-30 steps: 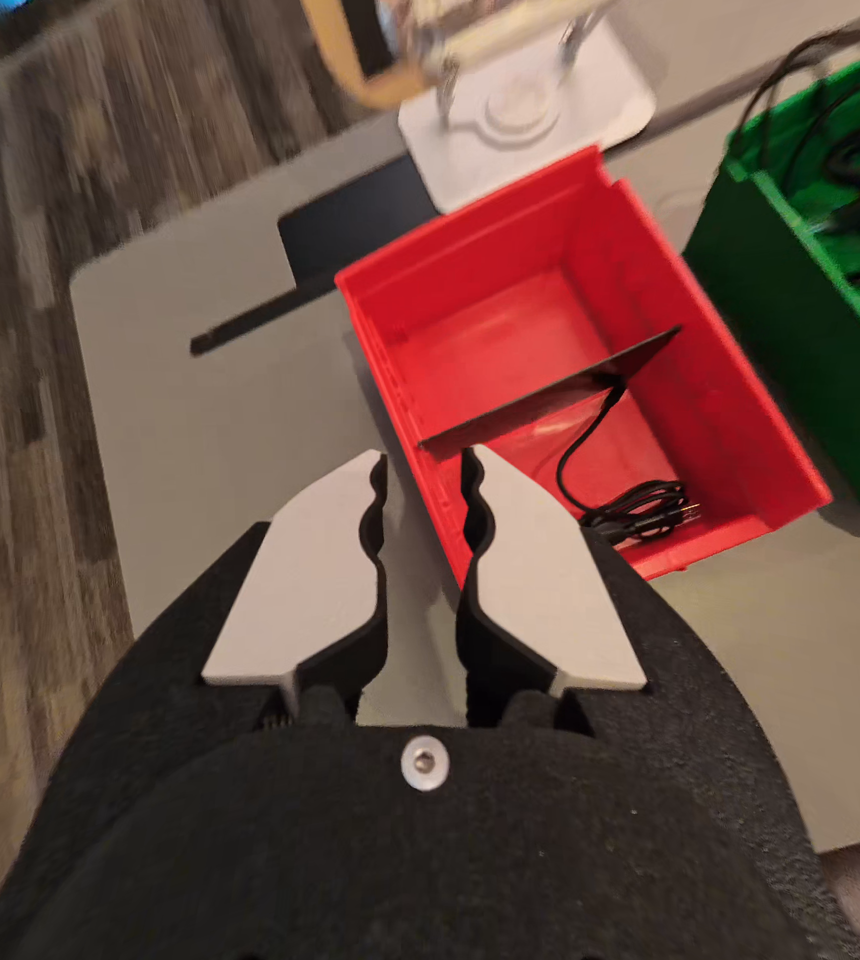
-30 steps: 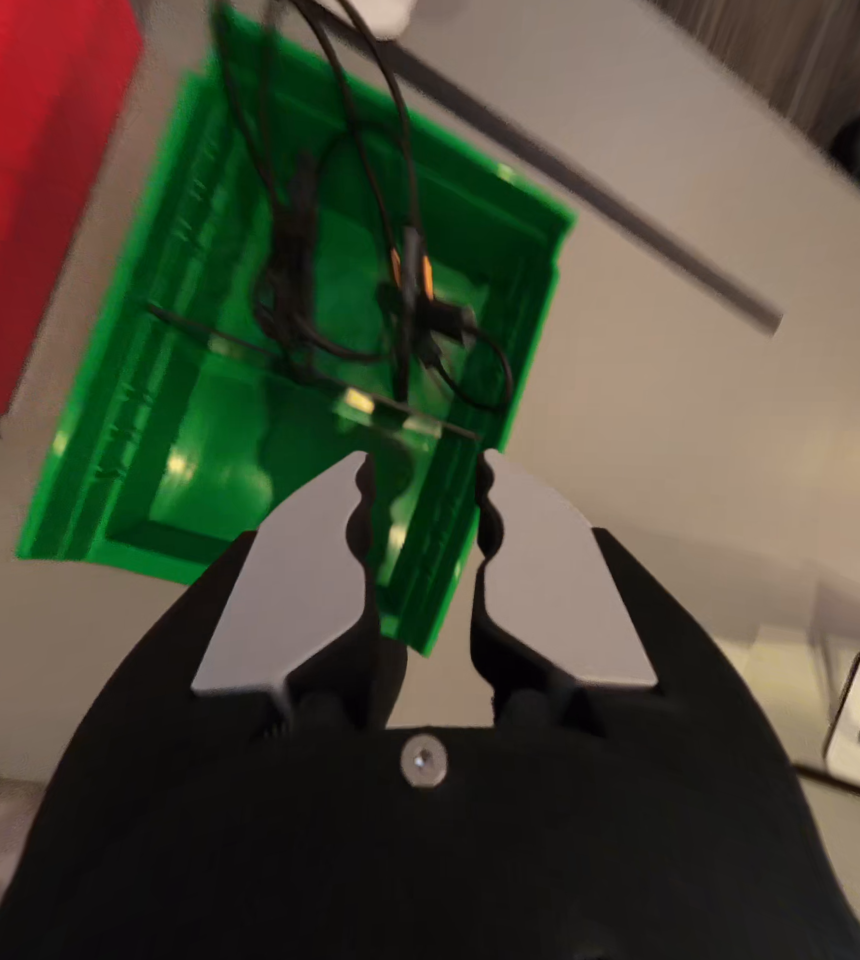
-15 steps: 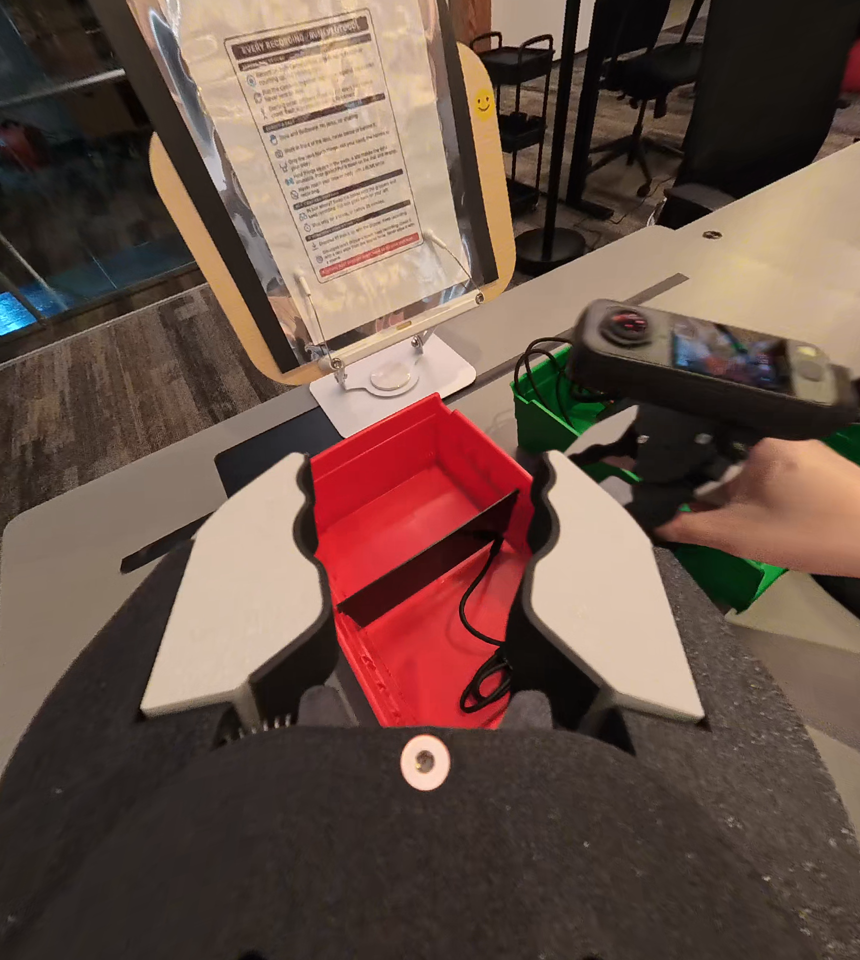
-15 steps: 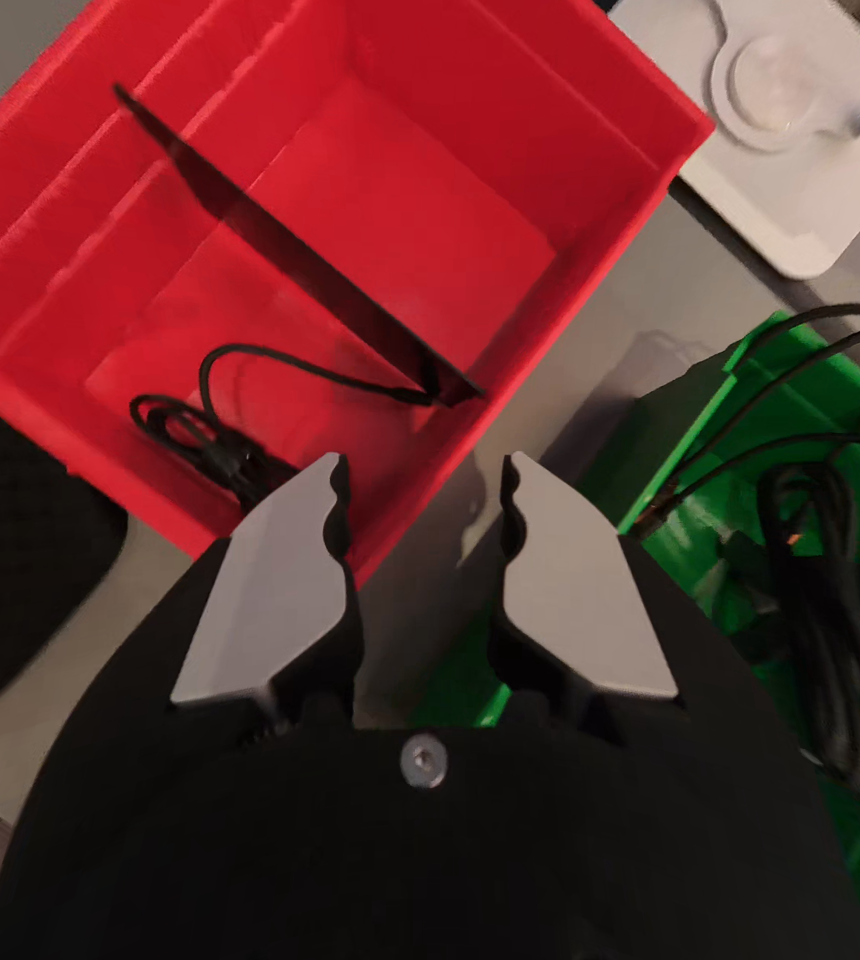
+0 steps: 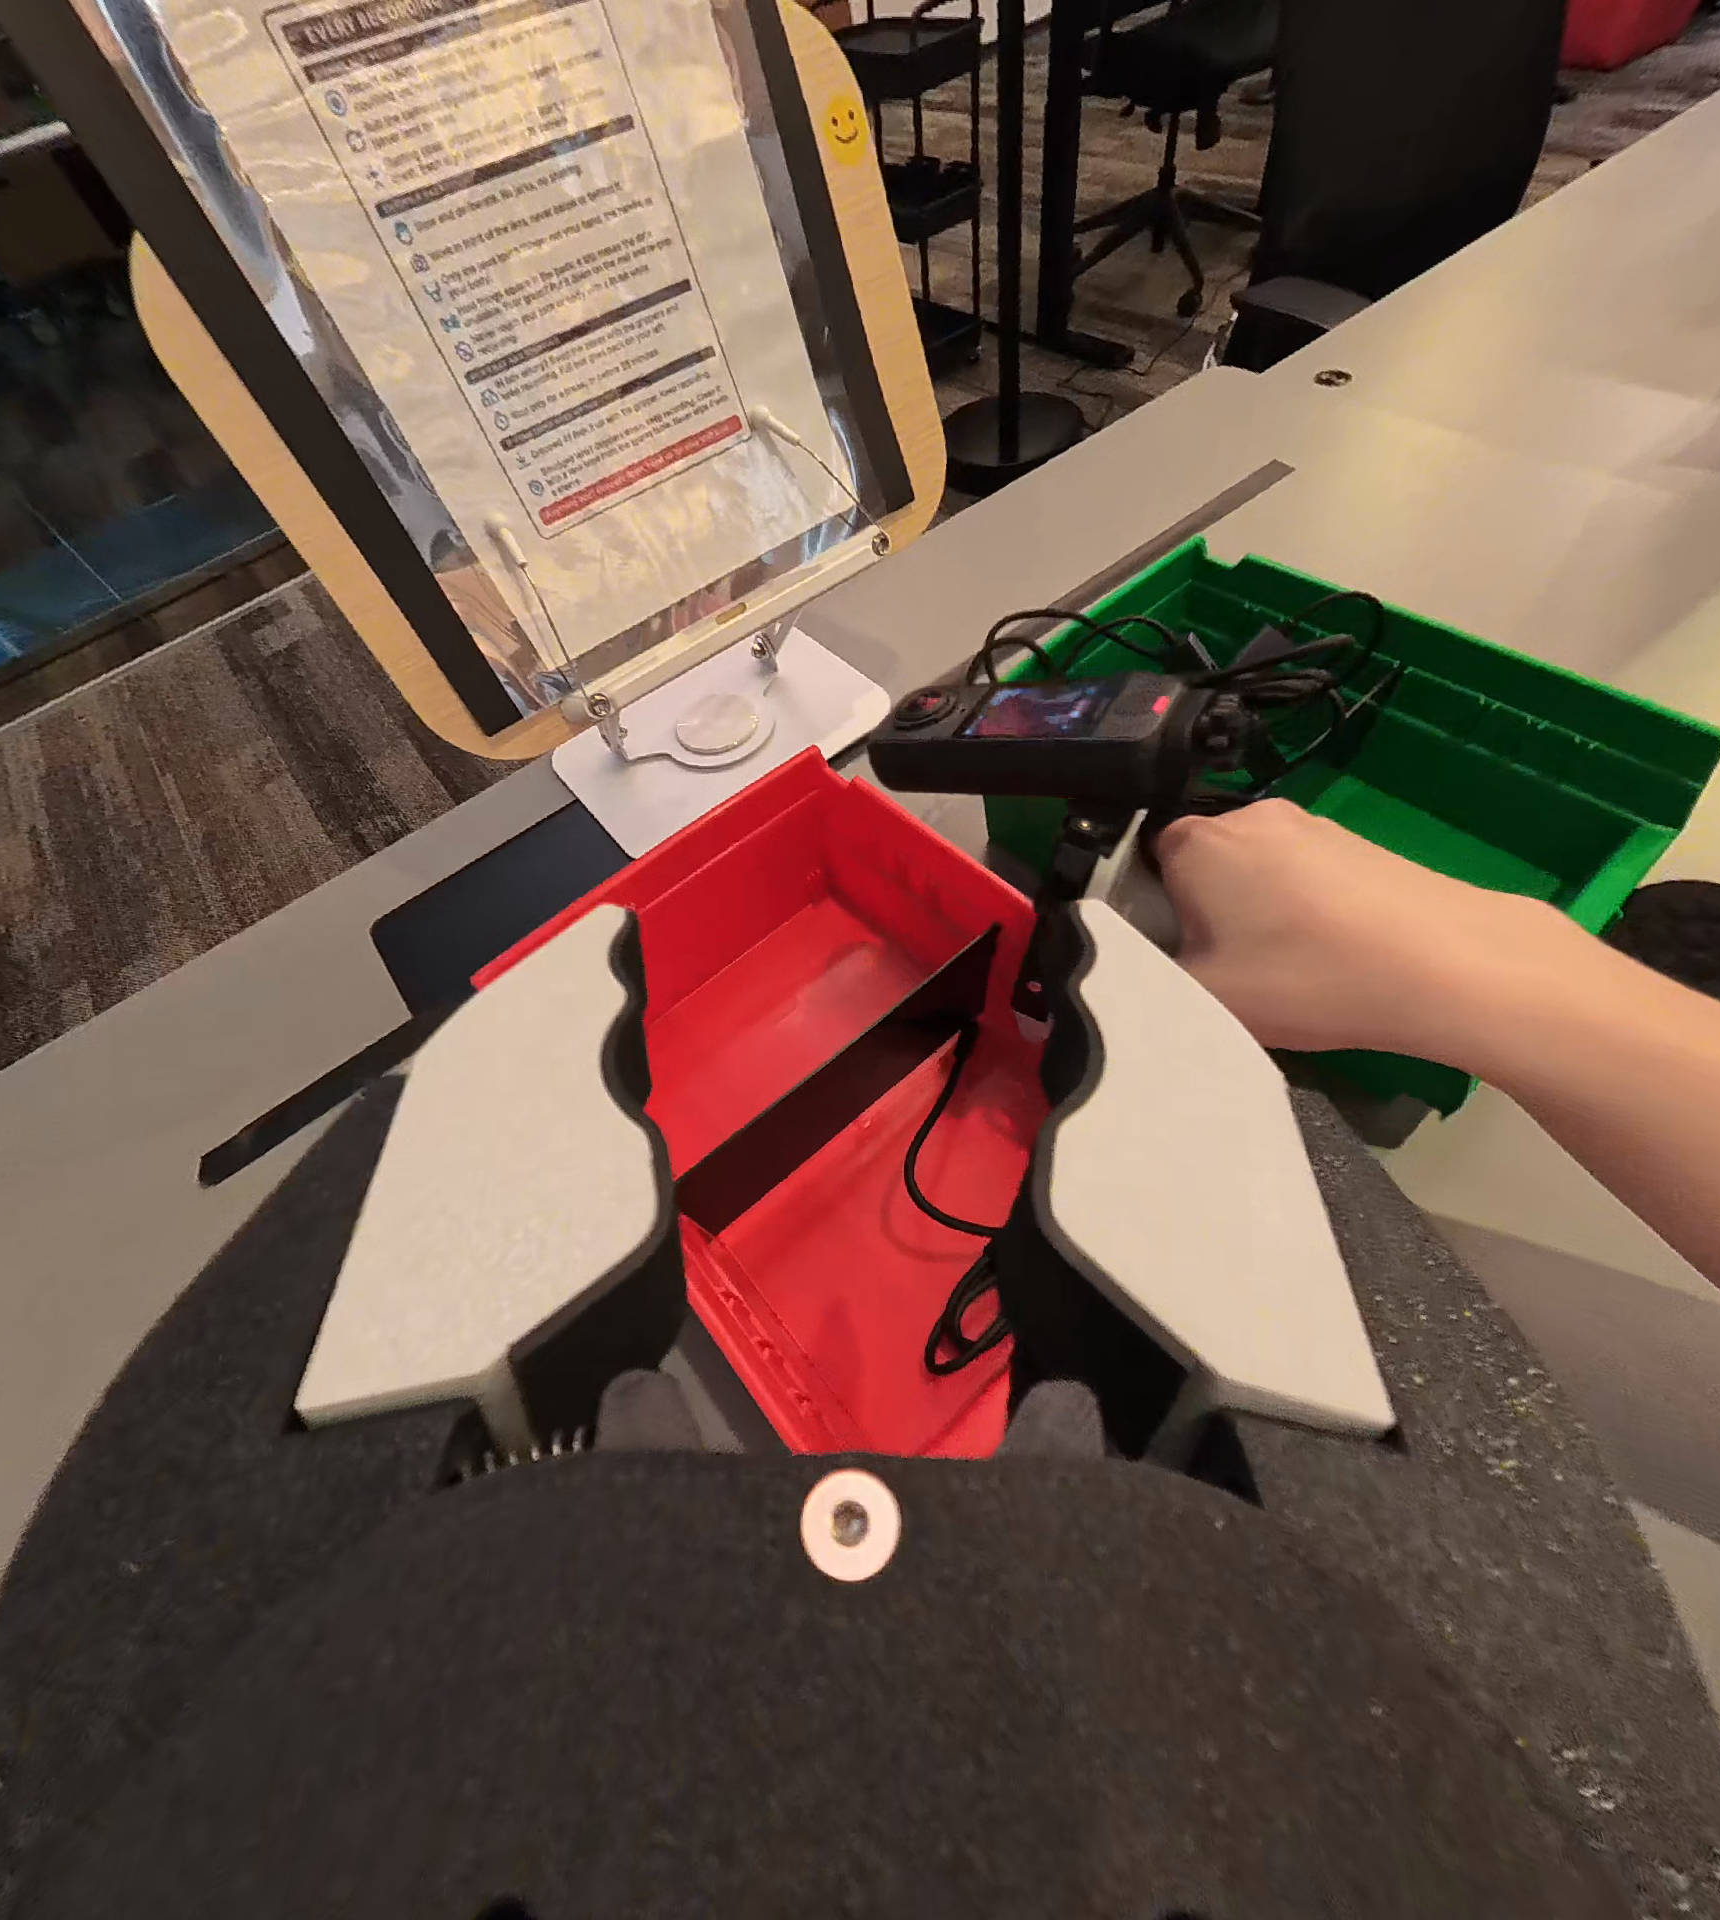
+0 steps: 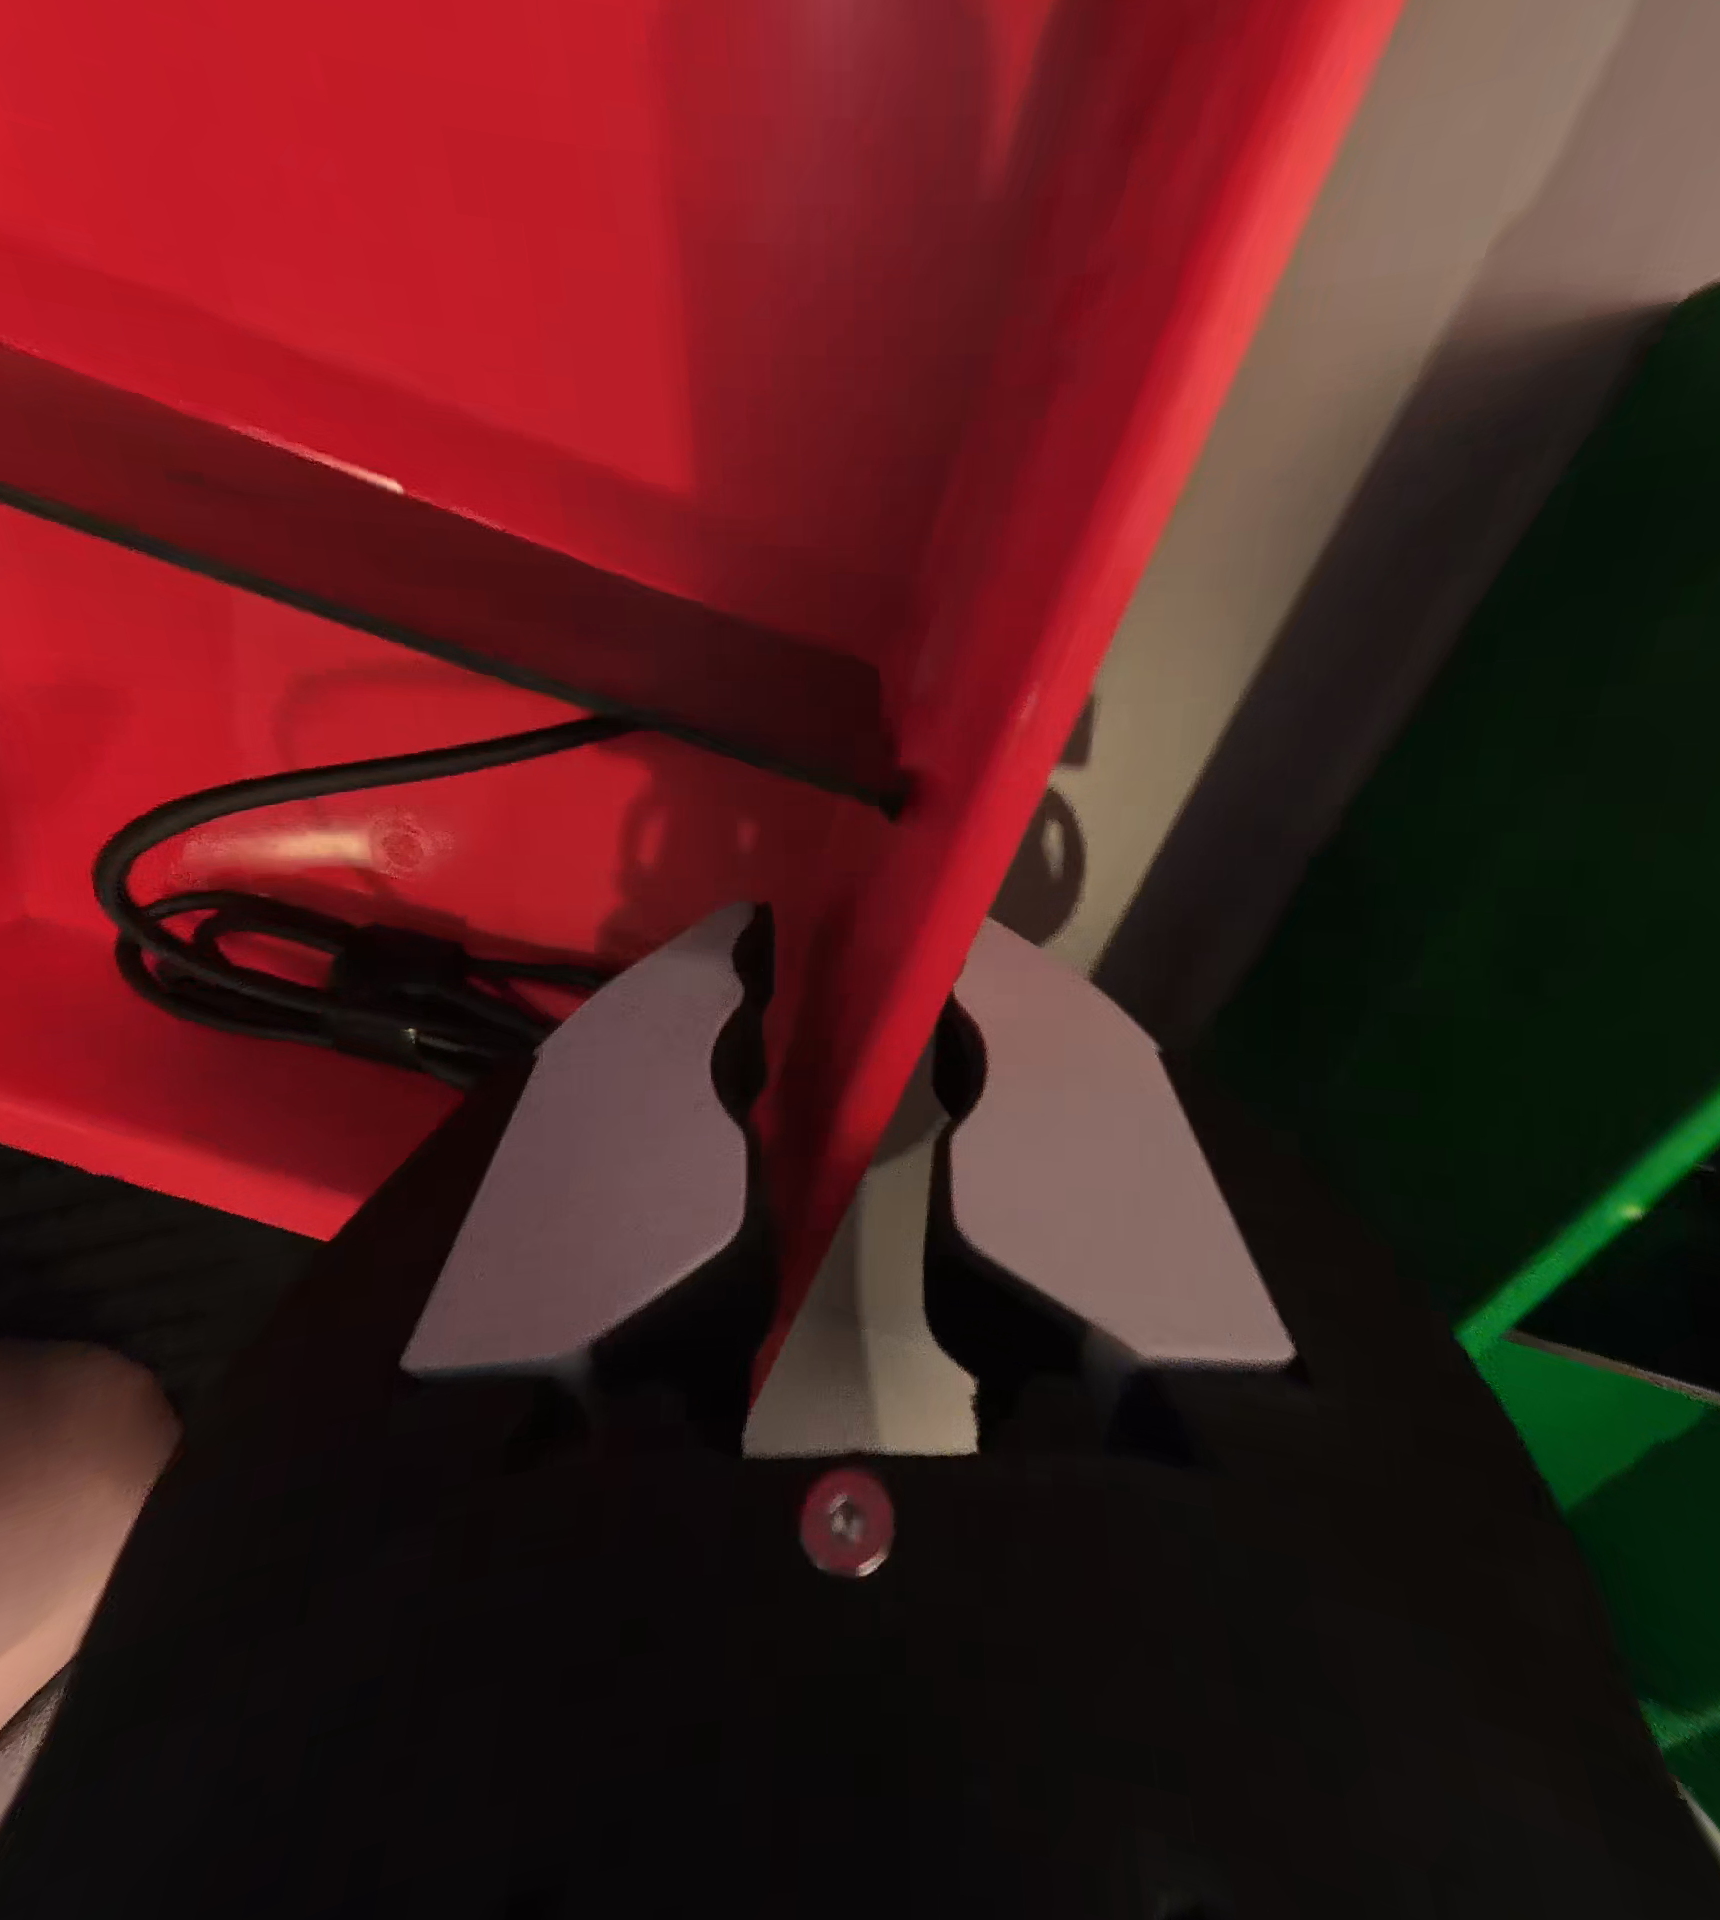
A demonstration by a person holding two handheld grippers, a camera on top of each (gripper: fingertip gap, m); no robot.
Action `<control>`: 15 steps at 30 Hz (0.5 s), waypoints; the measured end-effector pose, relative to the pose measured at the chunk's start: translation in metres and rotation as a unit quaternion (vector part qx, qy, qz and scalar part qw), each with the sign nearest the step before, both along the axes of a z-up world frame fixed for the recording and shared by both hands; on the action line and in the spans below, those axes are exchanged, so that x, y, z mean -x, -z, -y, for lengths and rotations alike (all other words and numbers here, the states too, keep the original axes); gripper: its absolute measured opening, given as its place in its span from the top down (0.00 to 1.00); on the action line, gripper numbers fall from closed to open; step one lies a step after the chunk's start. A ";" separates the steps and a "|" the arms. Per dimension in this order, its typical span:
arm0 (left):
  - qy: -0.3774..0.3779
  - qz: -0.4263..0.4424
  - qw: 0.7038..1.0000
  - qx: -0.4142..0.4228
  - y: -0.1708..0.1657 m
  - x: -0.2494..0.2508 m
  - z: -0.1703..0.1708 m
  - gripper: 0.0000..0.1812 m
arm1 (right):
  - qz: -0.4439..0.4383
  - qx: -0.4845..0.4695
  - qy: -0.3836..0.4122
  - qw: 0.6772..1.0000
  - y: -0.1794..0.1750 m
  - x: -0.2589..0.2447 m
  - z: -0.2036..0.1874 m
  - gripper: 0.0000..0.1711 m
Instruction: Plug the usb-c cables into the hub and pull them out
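Note:
A red bin (image 5: 690, 842) with a black divider (image 5: 835, 1101) sits on the grey table. A coiled black cable (image 5: 913, 1164) lies in its near compartment and also shows in the right wrist view (image 6: 316, 977). My left gripper (image 5: 853, 914) is open wide and empty, held above the bin's near end. My right gripper (image 6: 866, 925) straddles the red bin's right wall (image 6: 939, 623), one finger inside and one outside, closed on it. A hand (image 5: 1303, 914) holds it under its camera (image 5: 1043, 717). I cannot make out a hub.
A green bin (image 5: 1458, 727) with tangled black cables (image 5: 1251, 665) stands right of the red bin, and its dark side shows in the right wrist view (image 6: 1562, 831). A sign stand (image 5: 575, 312) on a white base (image 5: 721, 727) stands behind the red bin. My hands' fingertips stand some 30 cm from each other.
My right gripper swung from over the green bin to the red bin, came down over its right wall and narrowed its jaws. My left gripper opened wider and tipped up.

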State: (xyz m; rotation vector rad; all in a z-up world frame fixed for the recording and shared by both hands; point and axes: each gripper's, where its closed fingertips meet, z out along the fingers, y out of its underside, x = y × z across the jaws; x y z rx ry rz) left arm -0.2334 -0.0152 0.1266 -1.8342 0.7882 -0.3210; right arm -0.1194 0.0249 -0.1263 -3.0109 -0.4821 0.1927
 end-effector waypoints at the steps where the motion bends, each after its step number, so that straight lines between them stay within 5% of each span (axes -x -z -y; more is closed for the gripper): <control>1: 0.003 -0.003 1.000 0.006 0.002 0.000 0.001 0.60 | 0.000 0.013 0.003 1.000 0.004 0.000 0.002 0.82; 4: 0.001 -0.010 1.000 0.017 0.007 0.003 0.001 0.59 | 0.015 0.043 0.011 0.999 0.014 -0.003 0.006 0.85; 6: -0.005 -0.013 1.000 0.017 0.008 0.007 0.000 0.59 | -0.005 0.057 0.012 0.998 0.015 0.004 0.009 0.96; 15: -0.007 0.046 0.999 0.001 -0.009 0.020 0.006 0.60 | -0.014 0.067 -0.019 0.997 0.007 0.009 0.005 0.96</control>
